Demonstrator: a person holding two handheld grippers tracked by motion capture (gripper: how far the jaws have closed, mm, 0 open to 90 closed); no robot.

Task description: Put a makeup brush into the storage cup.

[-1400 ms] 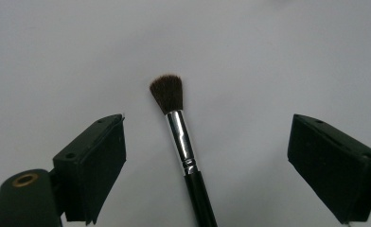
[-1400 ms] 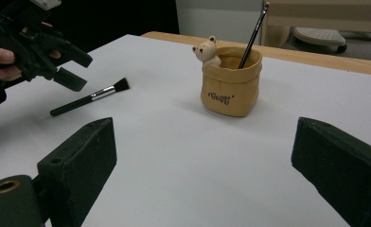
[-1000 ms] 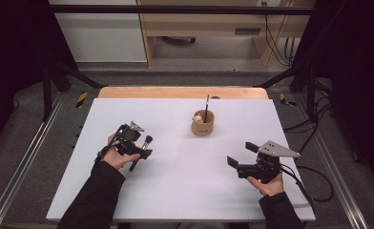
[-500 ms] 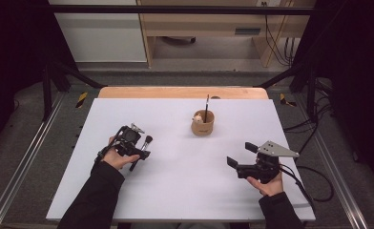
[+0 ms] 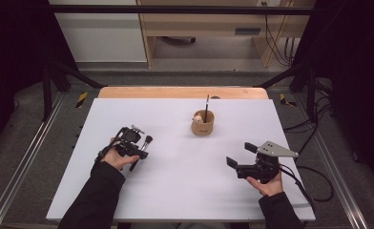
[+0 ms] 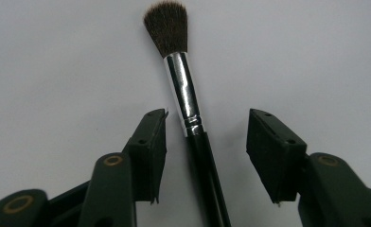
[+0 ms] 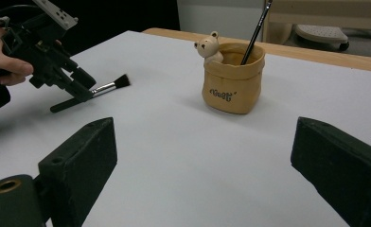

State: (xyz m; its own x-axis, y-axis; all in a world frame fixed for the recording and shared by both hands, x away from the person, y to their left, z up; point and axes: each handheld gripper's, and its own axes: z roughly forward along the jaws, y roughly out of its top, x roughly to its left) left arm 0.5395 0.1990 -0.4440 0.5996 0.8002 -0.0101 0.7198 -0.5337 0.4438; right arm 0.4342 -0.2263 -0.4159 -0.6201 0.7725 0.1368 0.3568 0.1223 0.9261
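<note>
Left gripper (image 6: 207,127) jaws half-wide, just been closing, astride brush (image 6: 186,94), pads not touching; right gripper (image 7: 202,165) wide, holding nothing.

Pot lettering: the tan pot (image 7: 233,78) carries a short dark word in small script on its front wall; the letters are too blurred to read with certainty.
Pot figure: a small bear (image 7: 208,47) sits at the pot's rim and bears no writing.
Other surfaces: no legible text, number or sign.
</note>
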